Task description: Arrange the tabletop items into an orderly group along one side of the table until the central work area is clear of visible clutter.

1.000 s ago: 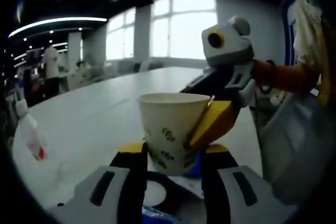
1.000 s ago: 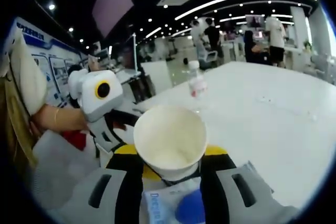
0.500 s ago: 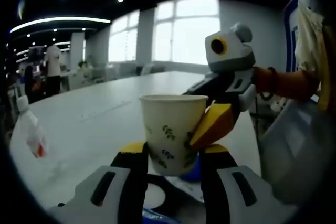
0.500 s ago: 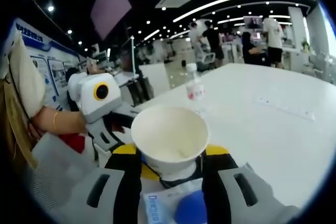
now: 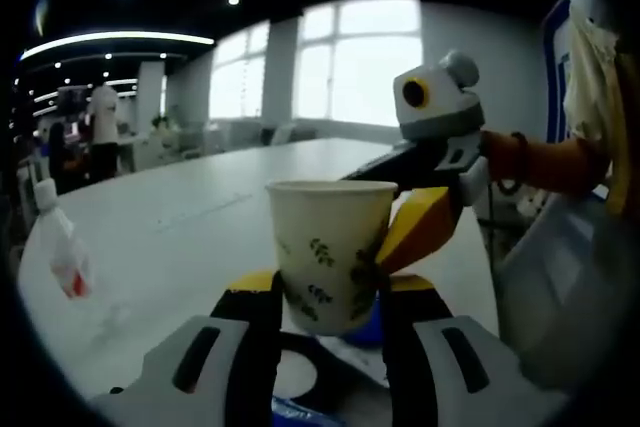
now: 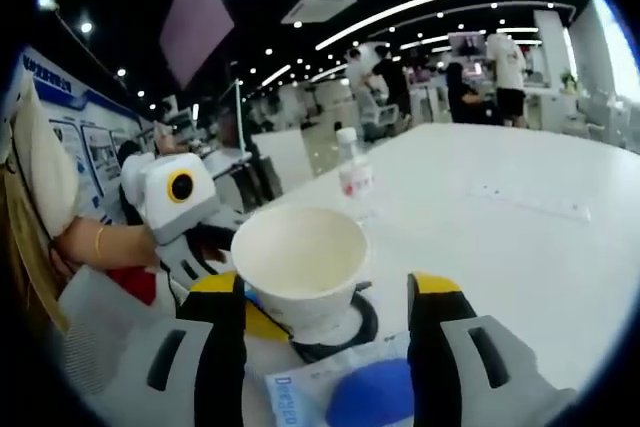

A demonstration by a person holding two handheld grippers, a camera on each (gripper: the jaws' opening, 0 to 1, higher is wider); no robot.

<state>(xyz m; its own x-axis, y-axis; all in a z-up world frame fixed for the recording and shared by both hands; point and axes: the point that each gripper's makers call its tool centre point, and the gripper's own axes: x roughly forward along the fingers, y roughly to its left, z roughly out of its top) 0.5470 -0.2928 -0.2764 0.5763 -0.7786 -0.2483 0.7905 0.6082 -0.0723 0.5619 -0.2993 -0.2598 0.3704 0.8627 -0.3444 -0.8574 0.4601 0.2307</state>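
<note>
A paper cup [image 5: 328,252] with a green leaf print is seen upright on the white table [image 5: 180,237], standing on a dark round coaster-like disc [image 6: 335,332] near the table's edge. In the left gripper view the cup is held between the 2 jaws of the left gripper [image 5: 328,312], which press against its lower sides, so that gripper is clenched on the cup. In the right gripper view the cup [image 6: 300,267] is shown from above, its inside white and empty. The jaws of the right gripper [image 6: 326,319] are spread apart there: the left one lies against the cup's side, while the right one stands clear of it, so the right gripper is released. The right gripper [image 5: 420,232] is also seen in the left gripper view, 1 yellow jaw touching the cup's far side.

A white packet with blue print [image 6: 345,397] lies just below the cup, between the right gripper's jaws. A plastic water bottle [image 6: 352,172] with a red label stands on the table well apart from the cup; it is also seen at the left of the left gripper view [image 5: 62,252]. People are seen standing in the background beyond the table.
</note>
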